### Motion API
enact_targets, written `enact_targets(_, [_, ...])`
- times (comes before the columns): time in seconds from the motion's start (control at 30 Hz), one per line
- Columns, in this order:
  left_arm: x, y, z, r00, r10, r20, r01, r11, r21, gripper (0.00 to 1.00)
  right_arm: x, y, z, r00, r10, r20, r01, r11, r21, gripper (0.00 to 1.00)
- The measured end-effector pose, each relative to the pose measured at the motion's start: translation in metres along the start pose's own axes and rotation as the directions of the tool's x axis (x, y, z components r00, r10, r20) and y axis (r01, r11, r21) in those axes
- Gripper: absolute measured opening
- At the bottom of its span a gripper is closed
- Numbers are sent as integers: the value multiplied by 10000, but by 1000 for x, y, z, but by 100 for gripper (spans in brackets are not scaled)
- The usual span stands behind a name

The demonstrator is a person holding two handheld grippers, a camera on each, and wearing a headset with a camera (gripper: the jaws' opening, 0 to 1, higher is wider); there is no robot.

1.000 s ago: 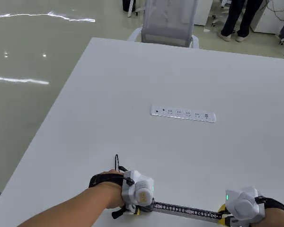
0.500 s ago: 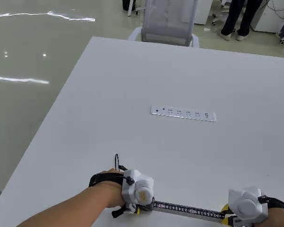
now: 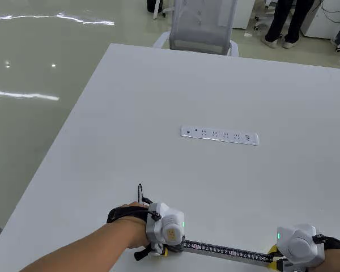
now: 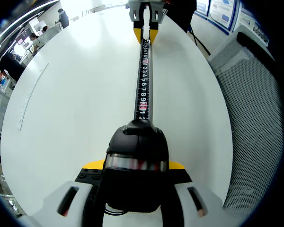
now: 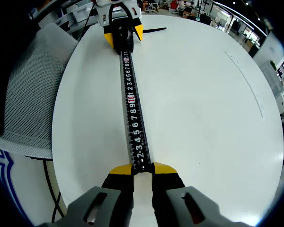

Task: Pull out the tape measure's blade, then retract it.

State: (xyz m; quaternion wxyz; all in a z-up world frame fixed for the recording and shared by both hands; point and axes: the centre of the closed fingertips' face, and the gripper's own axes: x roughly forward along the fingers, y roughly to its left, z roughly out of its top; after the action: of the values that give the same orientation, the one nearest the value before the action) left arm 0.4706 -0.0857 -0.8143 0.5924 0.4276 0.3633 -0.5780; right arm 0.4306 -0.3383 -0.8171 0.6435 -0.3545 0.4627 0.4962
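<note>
Drawn a shade further right since a second ago by the right gripper [image 5: 142, 169], and with it a little more blade [image 5: 131, 99] out of the case [image 4: 137, 146]; no matching shift at the left gripper [image 3: 173, 245], nor in the head view's framing. Runs straight now, numbers up, low along the near edge of the table [image 3: 158, 102], from case on the left to tip on the right; cannot tell whether touching the top; looks taut, without sag or kink. Sits between the left jaws, clamped snugly on both flanks, mouth facing the other gripper. Ends at the right jaws, pinched nearly closed on the tip, with only the blade's thickness between the yellow pads [image 5: 164, 168].

Counts, by judgement, as the first half well under way and perhaps close to finished; a good length already out, with the two ends well apart. Leaves the whole second half; no sign of retraction yet; calls for bringing the tip back toward the case under control rather than letting it snap, with the case held firm meanwhile.

Beyond the blade, nothing close by on the white top; farther up, well apart from both grippers, a power strip [image 3: 219, 136] lying flat; past the far edge, a chair [image 3: 203, 25] on a glossy floor [image 3: 39, 68].
</note>
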Motion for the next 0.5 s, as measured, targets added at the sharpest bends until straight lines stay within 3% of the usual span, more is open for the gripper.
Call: enact_targets(0.5, [0, 1, 0, 10000, 15, -3, -15, 10000, -12, 39, 1, 1, 4, 9997, -63, 246, 54, 9993, 360, 14])
